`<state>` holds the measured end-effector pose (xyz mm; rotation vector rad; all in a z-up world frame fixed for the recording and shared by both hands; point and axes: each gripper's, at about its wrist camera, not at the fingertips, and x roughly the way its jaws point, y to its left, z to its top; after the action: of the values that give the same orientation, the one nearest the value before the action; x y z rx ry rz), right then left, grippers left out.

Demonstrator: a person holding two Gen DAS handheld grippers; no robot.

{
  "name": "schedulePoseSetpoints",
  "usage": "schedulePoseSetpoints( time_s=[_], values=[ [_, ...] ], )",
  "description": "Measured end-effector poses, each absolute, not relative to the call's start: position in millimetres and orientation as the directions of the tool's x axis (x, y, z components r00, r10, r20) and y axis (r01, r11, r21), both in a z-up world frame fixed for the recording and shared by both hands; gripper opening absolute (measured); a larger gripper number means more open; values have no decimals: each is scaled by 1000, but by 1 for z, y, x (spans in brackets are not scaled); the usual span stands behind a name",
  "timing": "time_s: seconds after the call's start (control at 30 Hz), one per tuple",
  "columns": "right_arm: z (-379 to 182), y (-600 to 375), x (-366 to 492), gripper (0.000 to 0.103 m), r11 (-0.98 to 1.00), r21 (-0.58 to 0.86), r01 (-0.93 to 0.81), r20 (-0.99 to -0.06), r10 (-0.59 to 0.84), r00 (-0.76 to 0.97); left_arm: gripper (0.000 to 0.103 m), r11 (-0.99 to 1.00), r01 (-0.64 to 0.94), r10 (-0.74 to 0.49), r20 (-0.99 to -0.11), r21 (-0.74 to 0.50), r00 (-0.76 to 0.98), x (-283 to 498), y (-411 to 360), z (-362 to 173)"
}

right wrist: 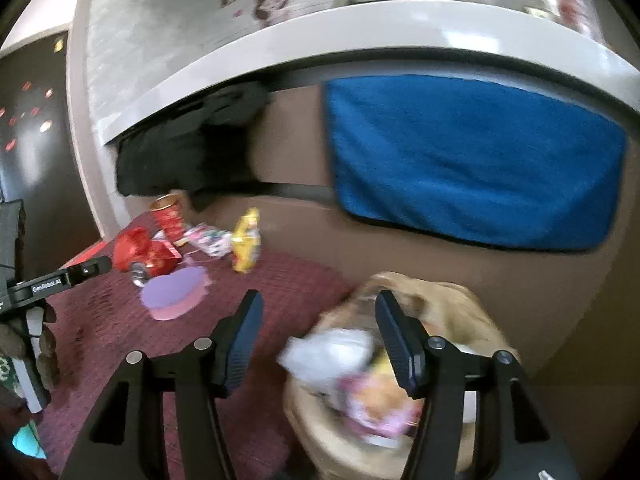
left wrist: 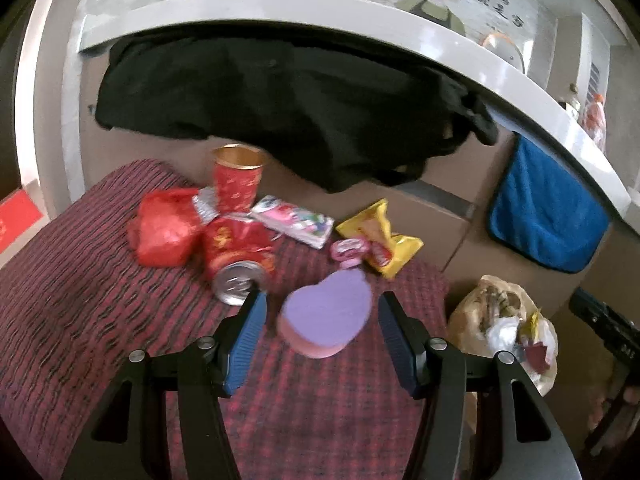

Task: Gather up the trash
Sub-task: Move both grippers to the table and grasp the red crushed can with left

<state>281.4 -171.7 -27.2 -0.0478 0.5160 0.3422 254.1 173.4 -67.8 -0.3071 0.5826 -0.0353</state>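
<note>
A purple heart-shaped box (left wrist: 326, 314) lies on the red patterned cloth (left wrist: 80, 280), between the open fingers of my left gripper (left wrist: 318, 312). Behind it lie a crushed red can (left wrist: 236, 256), a red cup (left wrist: 236, 178), a red plastic bag (left wrist: 166, 228), a pink-white packet (left wrist: 294, 222), a yellow snack wrapper (left wrist: 380, 236) and a small pink wrapper (left wrist: 348, 250). A beige trash bag (left wrist: 500, 320) holding wrappers sits at the right. My right gripper (right wrist: 318, 308) is open and empty above this bag (right wrist: 440, 308). The heart box (right wrist: 174, 292) and the left gripper's arm (right wrist: 60, 276) show in the right wrist view.
A black garment (left wrist: 300, 108) and a blue towel (left wrist: 544, 216) hang from a white ledge (left wrist: 280, 8) against a brown cabinet front (left wrist: 440, 208). The towel (right wrist: 472, 156) fills the upper right wrist view.
</note>
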Motion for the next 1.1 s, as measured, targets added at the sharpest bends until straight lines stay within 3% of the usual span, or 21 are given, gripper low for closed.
schedulePoseSetpoints(
  time_s=[0.27, 0.47, 0.6, 0.7, 0.77, 0.93, 1.03, 1.1],
  values=[
    [-41, -93, 294, 56, 922, 7, -388, -533, 332, 778, 59, 916, 76, -305, -558, -395, 772, 282, 183, -94],
    [-57, -86, 305, 56, 921, 61, -386, -585, 346, 733, 59, 919, -59, -175, -539, -389, 824, 307, 211, -93],
    [-70, -88, 314, 56, 931, 58, -360, -605, 319, 729, 60, 890, -194, -95, -585, -412, 805, 336, 238, -105],
    [-77, -85, 323, 56, 925, 109, -364, -621, 350, 701, 62, 869, -258, -95, -654, -422, 751, 367, 250, -124],
    [-82, -80, 327, 56, 916, 127, -380, -627, 371, 685, 67, 846, -269, -125, -661, -460, 740, 376, 257, -132],
    [-88, -65, 329, 56, 918, 65, -391, -633, 341, 695, 69, 823, -258, -192, -675, -506, 712, 389, 249, -144],
    [-89, -63, 337, 56, 917, 81, -391, -641, 348, 684, 61, 810, -257, -219, -678, -528, 702, 388, 247, -144],
    [-88, -62, 339, 56, 915, 93, -392, -640, 357, 681, 60, 815, -278, -198, -694, -509, 692, 382, 251, -139]
  ],
)
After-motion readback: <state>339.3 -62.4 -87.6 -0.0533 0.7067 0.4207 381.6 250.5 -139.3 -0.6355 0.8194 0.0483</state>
